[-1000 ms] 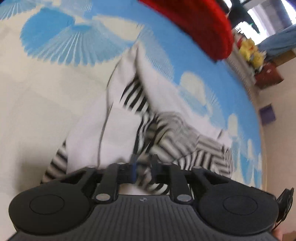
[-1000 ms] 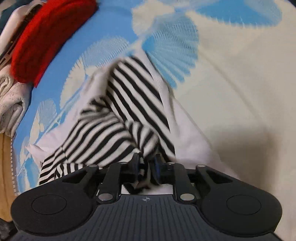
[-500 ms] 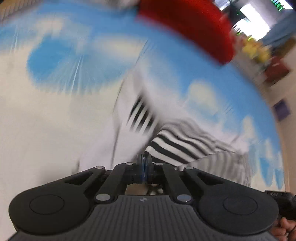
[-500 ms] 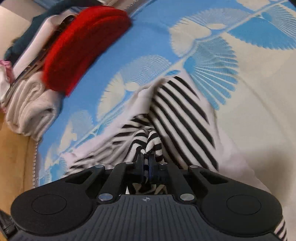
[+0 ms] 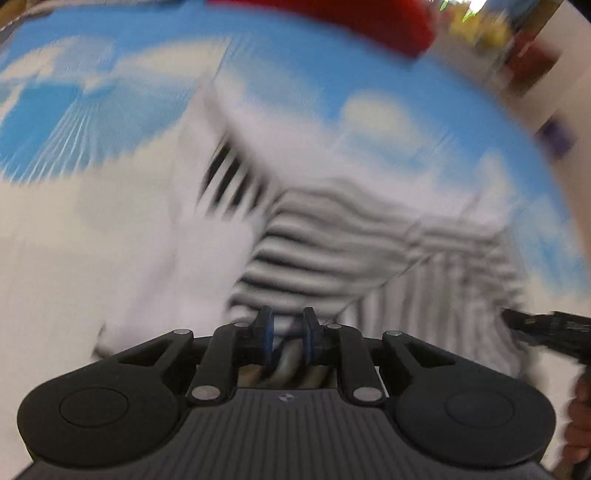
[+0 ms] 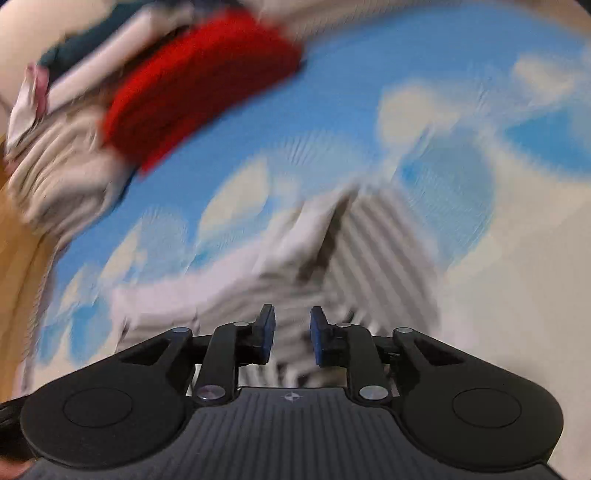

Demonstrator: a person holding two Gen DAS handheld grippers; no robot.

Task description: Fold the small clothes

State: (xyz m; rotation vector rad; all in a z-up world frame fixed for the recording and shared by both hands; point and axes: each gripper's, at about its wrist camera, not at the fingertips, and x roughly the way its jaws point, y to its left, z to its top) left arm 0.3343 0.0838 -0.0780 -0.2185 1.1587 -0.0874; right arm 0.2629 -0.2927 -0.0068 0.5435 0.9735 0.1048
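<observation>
A small black-and-white striped garment [image 5: 332, 254] with white panels lies crumpled on a blue and cream patterned sheet [image 5: 74, 110]. Both views are blurred by motion. My left gripper [image 5: 288, 332] is open a little, with a fold of the striped cloth still between its blue pads. My right gripper [image 6: 291, 334] is open just above the same garment [image 6: 373, 254], holding nothing. The right gripper's body also shows at the right edge of the left wrist view [image 5: 546, 332].
A red knitted item [image 6: 199, 88] lies at the back of the sheet, next to a stack of folded pale and dark clothes [image 6: 62, 155]. The red item also shows in the left wrist view [image 5: 351, 14]. A wooden edge [image 6: 18, 236] runs along the left.
Both grippers were shut on the striped garment half a second ago and have now opened. Both cameras are moving fast, with the view pulled back from the cloth.
</observation>
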